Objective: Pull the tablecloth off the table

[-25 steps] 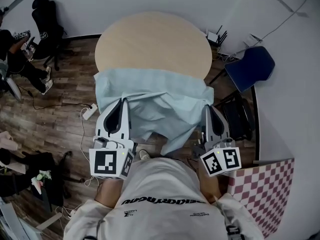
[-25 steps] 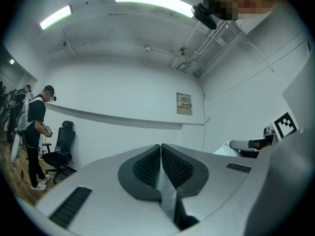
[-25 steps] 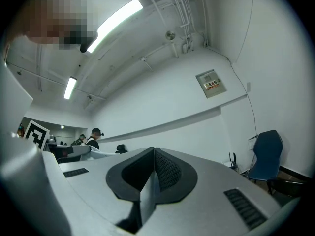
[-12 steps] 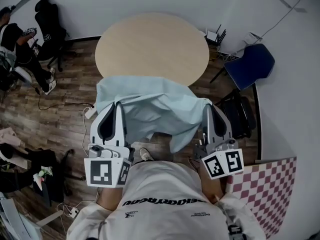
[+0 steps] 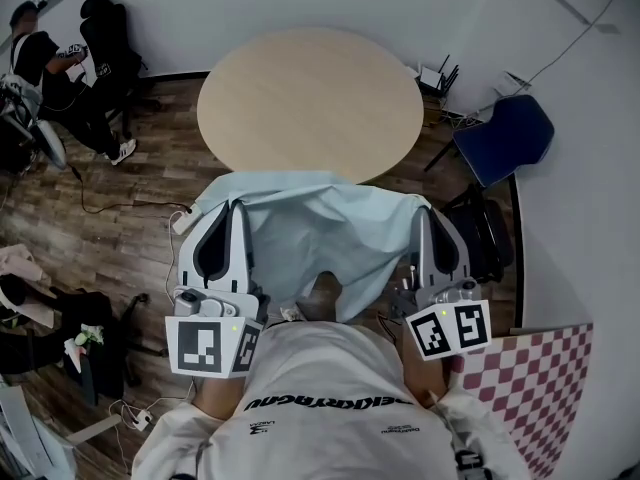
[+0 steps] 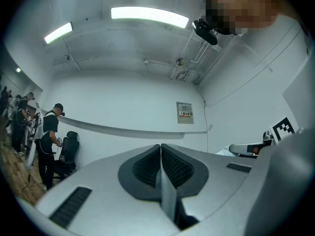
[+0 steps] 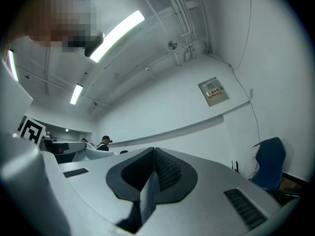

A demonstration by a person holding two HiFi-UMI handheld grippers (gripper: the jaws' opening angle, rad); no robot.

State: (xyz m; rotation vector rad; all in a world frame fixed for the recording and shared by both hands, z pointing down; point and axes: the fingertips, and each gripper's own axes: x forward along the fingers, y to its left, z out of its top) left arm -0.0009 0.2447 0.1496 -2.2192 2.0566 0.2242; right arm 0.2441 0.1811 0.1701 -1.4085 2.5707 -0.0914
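The tablecloth (image 5: 320, 230) is seen as a pale blue sheet hung between the two grippers, in front of the person's white shirt (image 5: 320, 393). Almost none of it is left on the round table (image 5: 310, 93). Its far hem lies at the table's near rim, and whether it touches there cannot be told. The left gripper (image 5: 236, 208) is shown with its jaws pressed together on a thin fold of the cloth, and the right gripper (image 5: 428, 214) is clamped on another fold in the same way.

Just beside the right gripper, on its outer side, a dark frame (image 5: 485, 236) is found. A blue chair (image 5: 503, 136) stands farther back against the white wall, and a white router (image 5: 432, 76) is set on the floor behind the table. A red-and-white checkered sheet (image 5: 530, 388) lies near the right elbow. On the left, a white power strip (image 5: 182, 220) with its cable is laid on the wooden floor (image 5: 110, 218), close to the cloth's left corner. A black bag (image 5: 60, 328) is seen lower left. A seated person (image 5: 45, 53) and a black office chair (image 5: 110, 38) are kept well apart, at the far left.

The tabletop is bare wood. More open floor is offered on the left side than on the right, where the wall and chairs crowd in.
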